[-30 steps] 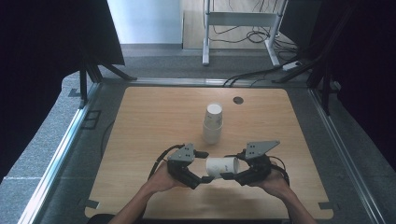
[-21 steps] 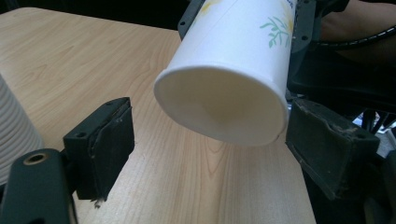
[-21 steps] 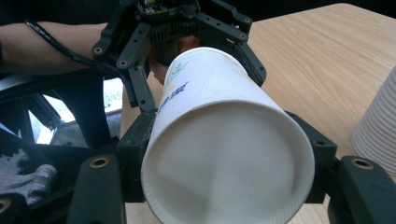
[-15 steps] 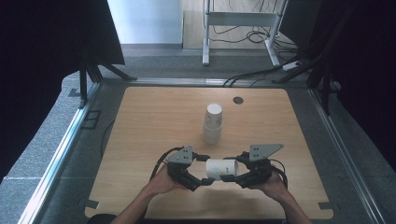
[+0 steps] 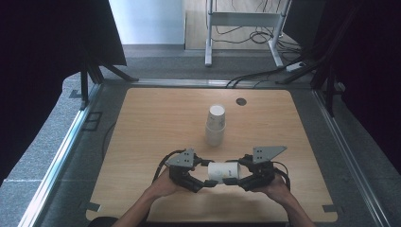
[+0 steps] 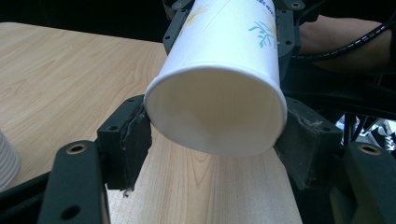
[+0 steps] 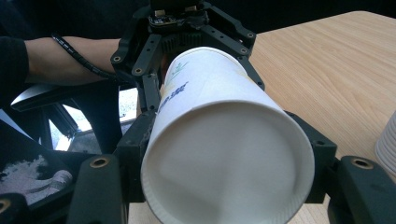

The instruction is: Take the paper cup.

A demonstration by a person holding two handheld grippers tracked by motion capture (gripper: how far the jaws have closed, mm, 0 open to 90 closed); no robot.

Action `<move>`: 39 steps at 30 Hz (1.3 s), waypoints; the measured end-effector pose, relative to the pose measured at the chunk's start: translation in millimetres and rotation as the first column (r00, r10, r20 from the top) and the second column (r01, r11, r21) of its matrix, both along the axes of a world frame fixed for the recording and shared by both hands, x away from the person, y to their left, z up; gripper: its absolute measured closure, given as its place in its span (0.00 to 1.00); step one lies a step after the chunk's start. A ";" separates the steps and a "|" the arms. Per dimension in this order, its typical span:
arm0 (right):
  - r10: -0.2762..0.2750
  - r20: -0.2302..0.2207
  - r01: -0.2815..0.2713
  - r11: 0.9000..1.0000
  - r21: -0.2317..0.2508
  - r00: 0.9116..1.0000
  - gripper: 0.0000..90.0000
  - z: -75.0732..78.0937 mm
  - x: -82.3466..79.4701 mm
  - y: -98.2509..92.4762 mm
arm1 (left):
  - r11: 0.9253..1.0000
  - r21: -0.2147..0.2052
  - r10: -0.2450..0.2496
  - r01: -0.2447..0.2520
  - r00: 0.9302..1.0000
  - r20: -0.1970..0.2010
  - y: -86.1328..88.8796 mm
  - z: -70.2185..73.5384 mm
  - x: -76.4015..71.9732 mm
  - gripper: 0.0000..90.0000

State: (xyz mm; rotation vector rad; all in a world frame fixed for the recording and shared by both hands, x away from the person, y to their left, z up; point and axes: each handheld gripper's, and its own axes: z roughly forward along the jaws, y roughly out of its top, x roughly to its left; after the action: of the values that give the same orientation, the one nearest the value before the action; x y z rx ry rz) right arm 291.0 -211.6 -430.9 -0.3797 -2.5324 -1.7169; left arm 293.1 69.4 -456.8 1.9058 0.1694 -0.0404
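Near the front edge of the table (image 5: 142,142), between the person's two hands, a white paper cup (image 5: 224,171) lay on its side in the air, held at both ends. The right gripper (image 5: 236,181) was closed on one end of it; in the right gripper view the black jaws pressed on both sides of the cup (image 7: 224,158). The left gripper (image 5: 208,182) had just been closing its jaws, with the other end of the cup (image 6: 219,93) between them, and in the left gripper view the pads (image 6: 135,135) already touched the cup wall on each side. A stack of cups (image 5: 215,124) stood upright further back, well apart from the hands.

I judged that the step was to pull nested cups apart, or to pass the cup from one hand to the other; which one, I could not tell. To do it well, the left jaws should squeeze only lightly, because thin paper folds easily. Both grippers should stay on one straight line along the cup, and any pull should go straight along this line, slowly, without twisting.
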 end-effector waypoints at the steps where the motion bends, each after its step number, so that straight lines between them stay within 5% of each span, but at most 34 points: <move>1: 0.001 -0.001 -0.001 1.000 0.001 1.000 0.41 -0.1 0.2 -0.1 | 1.000 0.000 0.000 0.000 1.000 0.001 0.1 -0.1 0.0 0.34; 24: 0.002 0.002 -0.002 1.000 -0.031 1.000 0.36 -1.4 4.8 -0.3 | 1.000 0.013 0.006 -0.006 1.000 -0.002 1.4 0.1 1.1 0.41; 39: -0.035 0.045 0.040 0.994 -0.101 0.998 0.24 8.2 4.8 -6.4 | 0.994 0.109 -0.003 0.001 1.000 0.018 3.7 10.4 3.5 0.41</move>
State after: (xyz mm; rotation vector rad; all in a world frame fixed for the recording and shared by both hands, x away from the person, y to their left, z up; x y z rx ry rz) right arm 295.8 -218.0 -422.7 -0.4027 -2.6677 -1.6302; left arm 296.6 73.1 -446.4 2.0145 0.1608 -0.0158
